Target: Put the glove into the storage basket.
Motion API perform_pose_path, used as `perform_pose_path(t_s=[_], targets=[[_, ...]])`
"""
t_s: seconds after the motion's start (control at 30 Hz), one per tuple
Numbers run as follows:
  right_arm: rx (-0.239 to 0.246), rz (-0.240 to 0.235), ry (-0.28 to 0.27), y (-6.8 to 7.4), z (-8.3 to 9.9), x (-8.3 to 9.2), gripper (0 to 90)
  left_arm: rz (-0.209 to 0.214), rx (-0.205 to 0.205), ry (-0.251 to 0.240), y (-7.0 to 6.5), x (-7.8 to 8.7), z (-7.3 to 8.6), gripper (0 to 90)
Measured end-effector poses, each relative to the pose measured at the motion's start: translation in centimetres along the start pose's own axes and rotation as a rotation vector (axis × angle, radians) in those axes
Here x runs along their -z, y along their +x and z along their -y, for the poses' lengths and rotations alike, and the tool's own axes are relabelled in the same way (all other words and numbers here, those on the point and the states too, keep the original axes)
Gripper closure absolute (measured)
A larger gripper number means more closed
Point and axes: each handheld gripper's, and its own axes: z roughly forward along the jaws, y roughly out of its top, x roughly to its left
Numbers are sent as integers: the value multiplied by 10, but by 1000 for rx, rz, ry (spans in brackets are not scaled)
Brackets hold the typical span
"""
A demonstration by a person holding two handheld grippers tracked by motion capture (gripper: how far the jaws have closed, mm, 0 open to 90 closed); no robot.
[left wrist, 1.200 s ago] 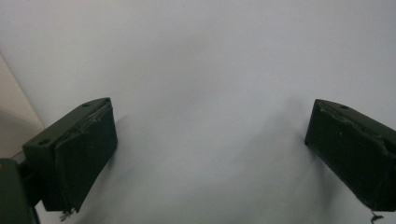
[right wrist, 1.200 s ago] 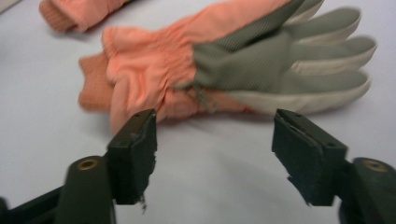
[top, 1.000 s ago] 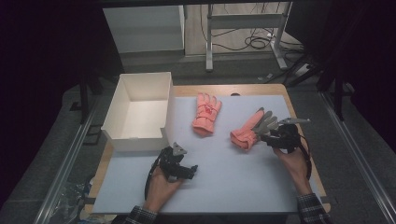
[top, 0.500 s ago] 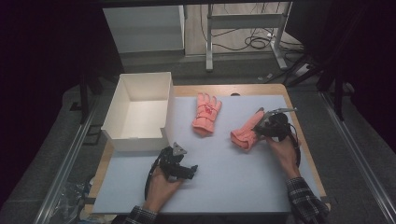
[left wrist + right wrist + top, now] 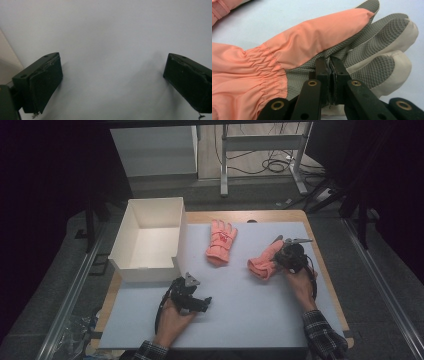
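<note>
Salmon-pink glove (image 5: 294,47) lies palm-side up on the pale grey mat (image 5: 250,305), right of centre; your right gripper (image 5: 330,65) has just closed, pinching its grey textured palm. Your left gripper (image 5: 112,82) rests near the white box (image 5: 150,240), jaws wide apart on nothing.

Wooden table (image 5: 260,215), pale mat (image 5: 260,320), white box (image 5: 150,240), seemingly two pink gloves (image 5: 221,241).
</note>
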Motion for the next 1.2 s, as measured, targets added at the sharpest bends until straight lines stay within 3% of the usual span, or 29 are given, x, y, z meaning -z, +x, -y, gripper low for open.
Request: perform_pose_path(t_s=[0.23, 0.5, 0.83, 1.17, 1.2], targets=[[-44, -64, -19, -8, -2, 8, 872, 0, 0, 0, 0, 0, 0, 22], [-49, -125, -46, -12, -3, 21, 878, -1, 1, -1, 0, 0, 0, 22], [5, -196, -80, -5, -3, 46, 881, 0, -1, 2, 0, 0, 0, 22], [34, -302, -110, 8, -3, 67, 882, -1, 0, 1, 0, 0, 0, 22], [45, -334, -110, 14, -2, 69, 882, -1, 0, 0, 0, 0, 0, 22]])
